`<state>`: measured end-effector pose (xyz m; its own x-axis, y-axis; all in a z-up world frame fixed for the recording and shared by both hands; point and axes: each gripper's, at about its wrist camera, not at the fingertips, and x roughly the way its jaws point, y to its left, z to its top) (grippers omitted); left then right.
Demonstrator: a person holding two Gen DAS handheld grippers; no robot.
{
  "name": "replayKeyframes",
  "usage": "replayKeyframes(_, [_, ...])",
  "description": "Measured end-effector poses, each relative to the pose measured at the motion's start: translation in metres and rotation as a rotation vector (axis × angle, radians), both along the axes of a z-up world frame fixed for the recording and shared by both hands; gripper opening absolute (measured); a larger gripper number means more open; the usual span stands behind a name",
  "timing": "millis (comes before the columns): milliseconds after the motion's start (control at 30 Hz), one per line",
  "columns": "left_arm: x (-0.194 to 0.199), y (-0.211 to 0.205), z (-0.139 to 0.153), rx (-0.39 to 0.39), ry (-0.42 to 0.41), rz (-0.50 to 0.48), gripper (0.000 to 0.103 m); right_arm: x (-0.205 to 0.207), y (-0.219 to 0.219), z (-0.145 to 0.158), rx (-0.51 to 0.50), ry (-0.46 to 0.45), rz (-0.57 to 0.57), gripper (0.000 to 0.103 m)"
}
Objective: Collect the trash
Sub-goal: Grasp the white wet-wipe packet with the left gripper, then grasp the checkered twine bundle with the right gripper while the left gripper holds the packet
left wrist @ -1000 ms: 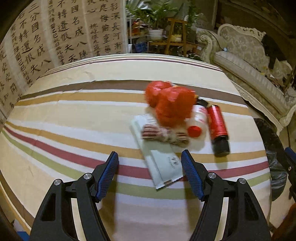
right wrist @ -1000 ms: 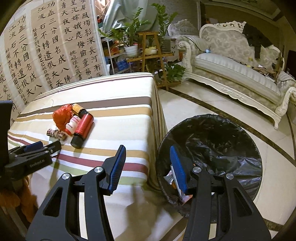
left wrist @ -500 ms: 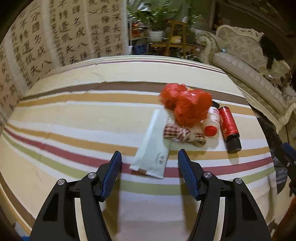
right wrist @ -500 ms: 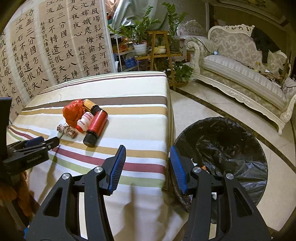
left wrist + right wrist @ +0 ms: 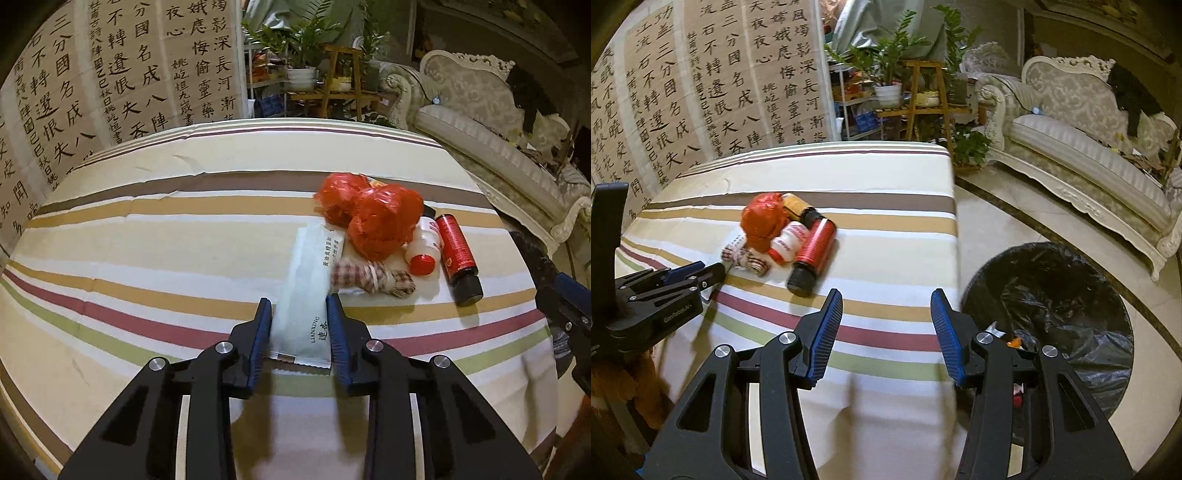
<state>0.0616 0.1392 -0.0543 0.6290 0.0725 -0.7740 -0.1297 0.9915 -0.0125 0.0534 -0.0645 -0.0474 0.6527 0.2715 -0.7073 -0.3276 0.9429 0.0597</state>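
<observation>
A pale green sachet (image 5: 308,295) lies on the striped tablecloth (image 5: 147,240). My left gripper (image 5: 298,314) has its jaws on both long sides of the sachet's near end, closed against it. Beyond it lie a checked cloth roll (image 5: 369,278), a crumpled red plastic bag (image 5: 373,218), a small white bottle with a red cap (image 5: 423,249) and a red bottle with a black cap (image 5: 458,254). My right gripper (image 5: 886,321) is open and empty above the table's right edge. The same pile (image 5: 783,236) lies ahead of it to the left.
A bin lined with a black bag (image 5: 1052,306) stands on the floor right of the table, with some trash inside. An ornate sofa (image 5: 1089,147) and a plant stand (image 5: 923,96) are behind. A calligraphy screen (image 5: 701,92) stands at the left.
My left gripper moved forward and its jaws narrowed onto the sachet's near end. My right gripper swung left, from over the bin toward the table edge, still open.
</observation>
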Motion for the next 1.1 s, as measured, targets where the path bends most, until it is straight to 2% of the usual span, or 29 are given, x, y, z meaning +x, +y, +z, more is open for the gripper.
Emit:
replayKeyframes(433, [-0.021, 0.049, 0.010, -0.029, -0.032, 0.100, 0.031, 0.001, 0.066, 0.005, -0.008, 0.001, 0.148, 0.048])
replayKeyframes(867, [-0.035, 0.070, 0.008, -0.069, -0.038, 0.130, 0.031, 0.033, 0.106, -0.004, -0.074, 0.024, 0.143, 0.048])
replayKeyframes(1100, [-0.036, 0.074, 0.005, -0.086, -0.037, 0.137, 0.031, 0.024, 0.114, -0.007, -0.117, 0.023, 0.169, 0.048])
